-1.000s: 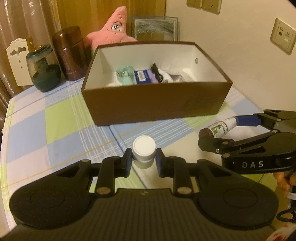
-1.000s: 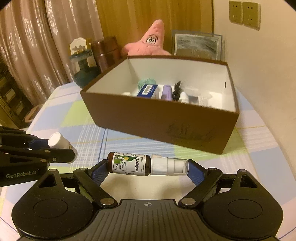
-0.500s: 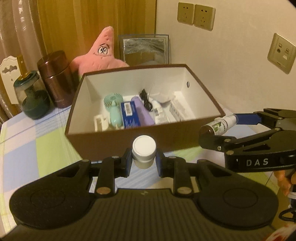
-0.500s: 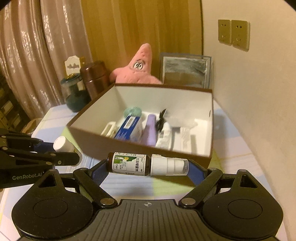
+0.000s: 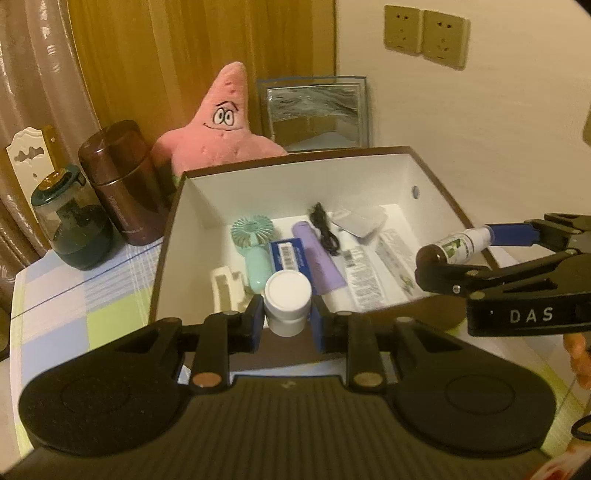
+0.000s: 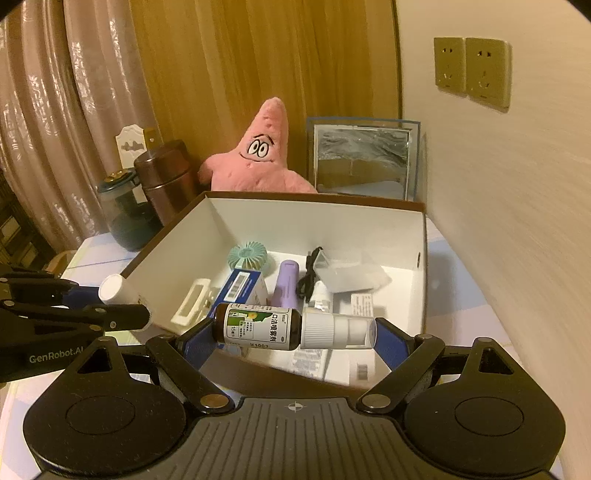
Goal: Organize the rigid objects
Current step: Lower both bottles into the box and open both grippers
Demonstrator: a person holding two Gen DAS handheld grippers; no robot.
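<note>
My left gripper [image 5: 288, 320] is shut on a small white jar [image 5: 288, 297], held upright over the near wall of the brown box [image 5: 439, 192]. My right gripper [image 6: 294, 331] is shut on a brown spray bottle [image 6: 291, 329] with a white cap, held sideways end to end between the pads, above the box's near wall. Inside the white-lined box [image 6: 421, 236] lie a mint hand fan [image 5: 255, 240], a blue carton [image 5: 290, 256], a purple tube [image 5: 317, 254], a black cable [image 5: 325, 230], a cream clip [image 5: 225, 284] and paper leaflets. Each gripper shows in the other's view: the right gripper [image 5: 458, 249], the left gripper [image 6: 122, 299].
Behind the box stand a pink star plush [image 5: 221, 136], a framed mirror [image 5: 314, 110], a brown canister [image 5: 122, 181] and a dark glass jar [image 5: 74, 221]. The checked tablecloth [image 5: 74, 288] runs to the left. The wall with sockets [image 5: 424, 33] rises close on the right.
Both grippers have moved forward and up with their loads, from over the tablecloth in front of the box to above its near wall. More of the box's inside shows now.
</note>
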